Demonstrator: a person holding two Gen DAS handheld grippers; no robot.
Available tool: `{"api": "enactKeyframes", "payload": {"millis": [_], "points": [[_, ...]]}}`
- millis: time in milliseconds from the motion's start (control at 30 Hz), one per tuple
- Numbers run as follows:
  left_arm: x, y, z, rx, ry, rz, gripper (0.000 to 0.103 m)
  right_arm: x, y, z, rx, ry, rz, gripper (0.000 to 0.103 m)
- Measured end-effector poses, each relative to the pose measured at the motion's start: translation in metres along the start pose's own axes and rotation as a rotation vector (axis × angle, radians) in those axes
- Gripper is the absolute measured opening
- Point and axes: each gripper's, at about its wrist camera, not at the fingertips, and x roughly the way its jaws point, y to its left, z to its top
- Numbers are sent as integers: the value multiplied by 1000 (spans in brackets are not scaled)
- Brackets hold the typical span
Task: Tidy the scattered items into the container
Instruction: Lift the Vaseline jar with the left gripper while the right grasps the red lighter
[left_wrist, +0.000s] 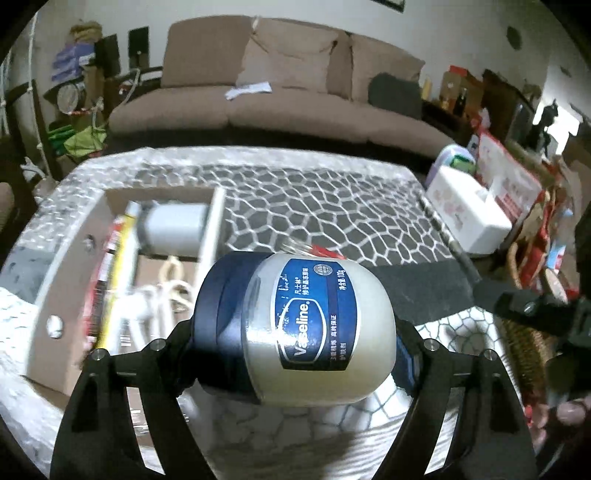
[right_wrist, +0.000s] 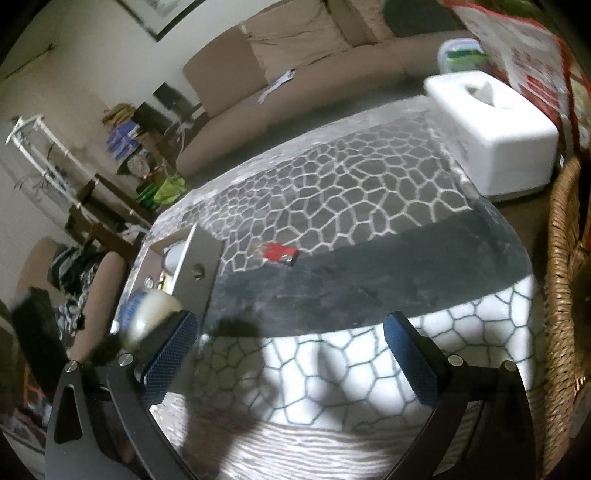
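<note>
A Vaseline jar (left_wrist: 306, 328) with a dark blue lid lies sideways, lifted off the table, with my left gripper (left_wrist: 297, 343) shut on it, lid towards the left finger. The jar also shows blurred at the left of the right wrist view (right_wrist: 147, 317). To its left stands the open box (left_wrist: 55, 280), holding a grey cylinder (left_wrist: 173, 225), a yellow and red tube (left_wrist: 118, 266) and a white cord (left_wrist: 162, 295). A small red item (right_wrist: 280, 254) lies on the patterned cloth beyond my right gripper (right_wrist: 288, 332), which is open with nothing between its blue pads.
A white tissue box (right_wrist: 495, 129) stands at the table's far right, with a red and white carton (left_wrist: 509, 173) behind it. A wicker basket (right_wrist: 565, 295) lines the right edge. A brown sofa (left_wrist: 280, 92) lies beyond the table.
</note>
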Motion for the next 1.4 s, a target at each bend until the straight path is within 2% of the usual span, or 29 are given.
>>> {"api": "enactKeyframes", "payload": {"millis": [133,400,767,967,1100,1233,1300,1400], "points": [[-24,19,6,-11,-11,27,80,2,24,-4,-44,5,13,103],[-66,62,9,-37,-35,80,80,2,65,-11,-168,-2,-24,103],[-82,119,-9,-108,-20,112,80,21,87,-21,-335,2,-118,103],[-68,144,-18,-176,-15,90,80,45,66,-18,-266,11,-115,103],[-58,156,-18,-195,-5,72,80,70,56,-4,-290,-7,-130,103],[-47,167,-17,-239,-9,58,80,104,49,18,-326,20,-181,103],[-40,169,-16,-252,-7,59,80,118,44,27,-273,35,-208,103],[-33,169,-13,-266,-2,40,80,136,33,38,-92,26,-201,103]]}}
